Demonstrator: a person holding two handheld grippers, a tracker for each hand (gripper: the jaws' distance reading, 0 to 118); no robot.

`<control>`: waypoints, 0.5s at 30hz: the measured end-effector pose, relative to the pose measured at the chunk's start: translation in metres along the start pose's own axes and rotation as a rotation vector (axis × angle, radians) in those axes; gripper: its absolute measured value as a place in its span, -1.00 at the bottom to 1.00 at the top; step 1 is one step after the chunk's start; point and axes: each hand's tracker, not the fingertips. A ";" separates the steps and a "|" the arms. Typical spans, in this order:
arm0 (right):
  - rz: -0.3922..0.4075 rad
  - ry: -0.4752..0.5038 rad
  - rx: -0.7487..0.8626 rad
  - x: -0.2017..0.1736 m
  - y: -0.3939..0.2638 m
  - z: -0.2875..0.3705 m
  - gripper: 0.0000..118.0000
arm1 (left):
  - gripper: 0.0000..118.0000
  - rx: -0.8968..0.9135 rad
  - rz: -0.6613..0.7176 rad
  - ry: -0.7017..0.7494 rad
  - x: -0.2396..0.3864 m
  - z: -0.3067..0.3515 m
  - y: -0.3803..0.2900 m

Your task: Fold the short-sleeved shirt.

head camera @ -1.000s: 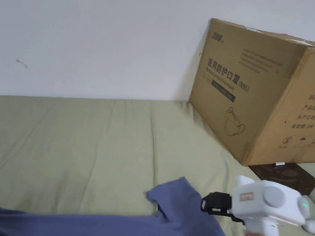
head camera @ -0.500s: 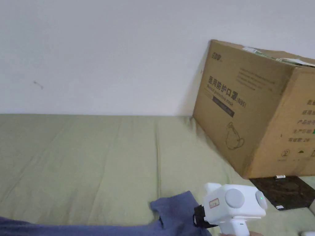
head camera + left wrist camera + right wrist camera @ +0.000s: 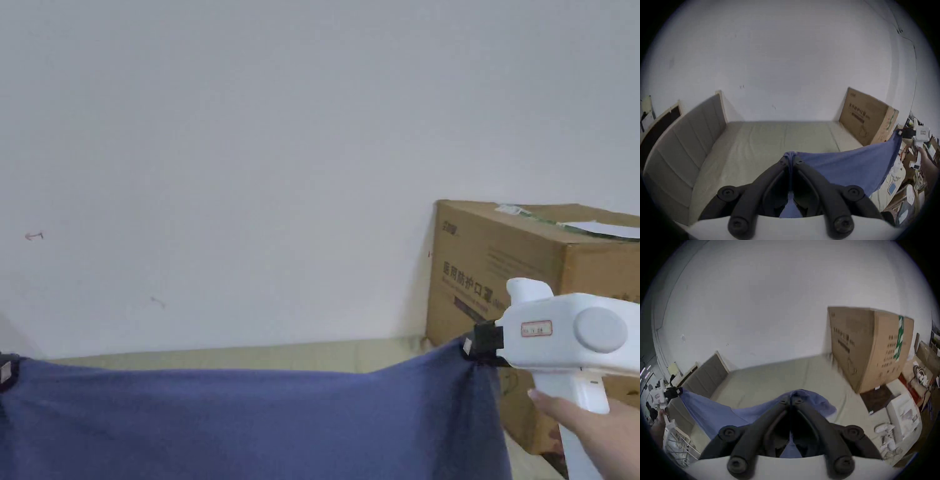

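The blue shirt [image 3: 250,425] hangs stretched in the air above the bed [image 3: 769,142], held up by two corners; the left gripper [image 3: 791,158] has its jaws clamped on a bunched corner of cloth, and the right gripper [image 3: 792,397] has its jaws pressed together on the other corner; a hand [image 3: 594,425] grips the right gripper's white handle; a cardboard box [image 3: 531,275] stands at the bed's far right corner against the wall [image 3: 250,156].

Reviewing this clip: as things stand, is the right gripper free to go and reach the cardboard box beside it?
Probably not freely. The right gripper is shut on the shirt, stretched to the left gripper. The box stands just beyond with nothing between, but going there would drag the shirt along.
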 end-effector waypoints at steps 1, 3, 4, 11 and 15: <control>-0.001 0.003 0.025 -0.005 0.013 0.009 -1.00 | -0.96 0.024 -0.013 0.010 0.002 0.008 0.012; -0.005 0.011 0.054 -0.012 0.039 0.021 -1.00 | -0.96 0.047 0.000 0.004 0.025 0.036 0.033; -0.004 0.007 0.074 -0.017 0.053 0.029 -1.00 | -0.96 0.060 0.007 0.004 0.027 0.043 0.043; 0.100 -0.084 0.181 -0.047 0.132 0.055 -1.00 | -0.96 0.129 0.040 -0.012 0.033 0.046 0.096; 0.127 -0.127 0.209 -0.059 0.167 0.048 -1.00 | -0.96 0.167 0.045 0.000 0.026 0.025 0.121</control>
